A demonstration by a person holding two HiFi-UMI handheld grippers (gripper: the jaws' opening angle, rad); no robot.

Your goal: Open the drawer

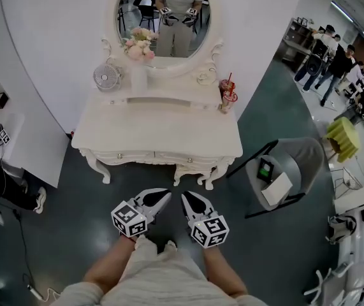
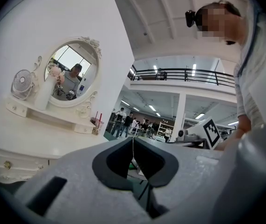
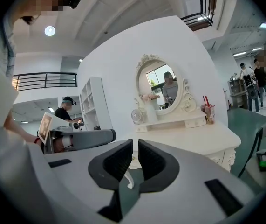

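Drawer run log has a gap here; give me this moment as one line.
phase: before contact | left gripper: shut, empty | right gripper: shut, empty | dressing table: ahead, untouched | drawer: closed

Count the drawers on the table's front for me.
2: the left drawer and the right drawer, side by side under the tabletop, both shut. The shelf below the mirror may hold smaller ones; too small to tell.
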